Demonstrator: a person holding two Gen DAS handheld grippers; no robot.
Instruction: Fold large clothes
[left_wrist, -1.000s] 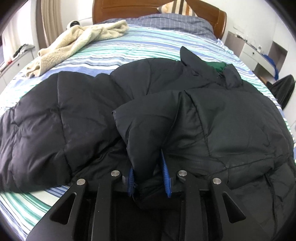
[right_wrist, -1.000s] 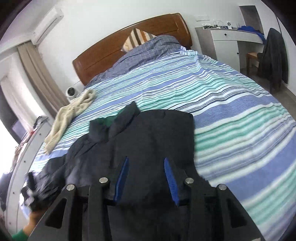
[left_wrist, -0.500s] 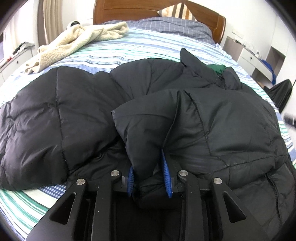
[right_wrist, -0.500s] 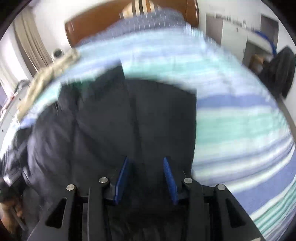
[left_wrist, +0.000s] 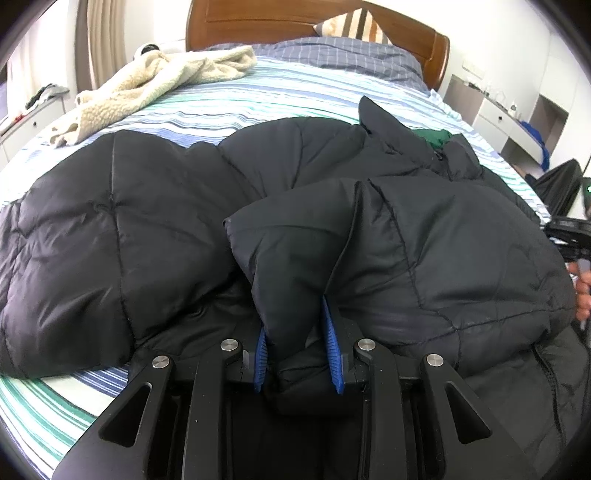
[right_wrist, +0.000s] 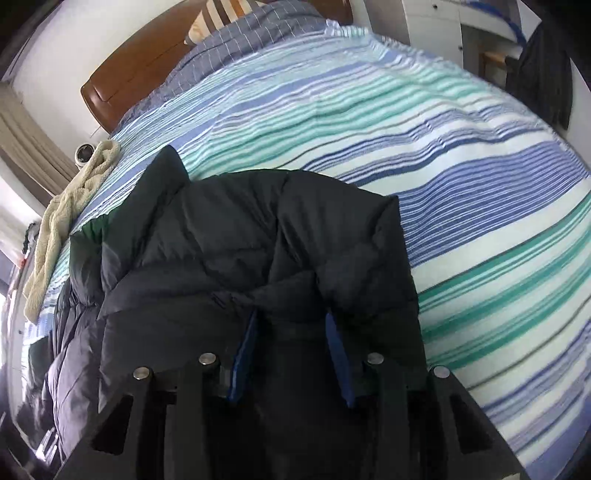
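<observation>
A black puffer jacket lies on the striped bed, its collar with green lining toward the headboard. My left gripper is shut on a folded sleeve end of the jacket, held over the jacket's body. In the right wrist view the jacket fills the lower left. My right gripper has jacket fabric bunched between its blue fingers at the jacket's right edge; the jaws stand fairly wide, so I cannot tell whether it grips. The right gripper also shows at the right edge of the left wrist view.
A cream fleece blanket lies at the bed's far left. Grey checked pillows and a wooden headboard are at the back. White drawers and a dark garment on a chair stand to the right of the bed.
My right gripper swung down and in onto the jacket's right edge, and fabric now sits between its fingers. My left gripper kept its hold on the sleeve and moved slightly forward.
</observation>
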